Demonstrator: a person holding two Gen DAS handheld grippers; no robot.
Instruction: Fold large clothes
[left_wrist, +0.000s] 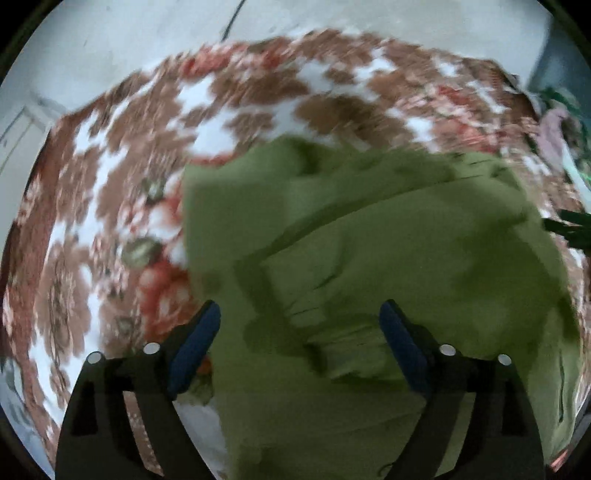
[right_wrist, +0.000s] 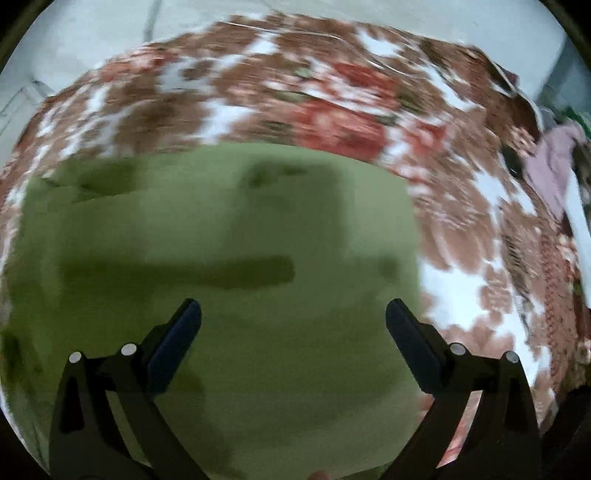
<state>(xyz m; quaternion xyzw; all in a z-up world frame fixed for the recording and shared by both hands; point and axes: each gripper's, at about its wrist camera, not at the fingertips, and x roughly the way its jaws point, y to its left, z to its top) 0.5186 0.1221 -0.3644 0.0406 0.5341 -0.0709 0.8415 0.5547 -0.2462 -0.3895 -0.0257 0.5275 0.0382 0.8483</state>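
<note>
An olive-green garment (left_wrist: 388, 251) lies on a floral bedspread, with folds and creases across it. In the right wrist view the green garment (right_wrist: 221, 240) looks flatter, with a straight far edge. My left gripper (left_wrist: 300, 317) is open and empty above the garment's near part. My right gripper (right_wrist: 293, 314) is open and empty above the garment. Both views are blurred by motion.
The brown, red and white floral bedspread (left_wrist: 147, 147) covers the bed, and shows in the right wrist view (right_wrist: 480, 277) too. A pile of pink and other clothes (right_wrist: 550, 162) lies at the far right edge. A pale wall (left_wrist: 110, 44) stands behind the bed.
</note>
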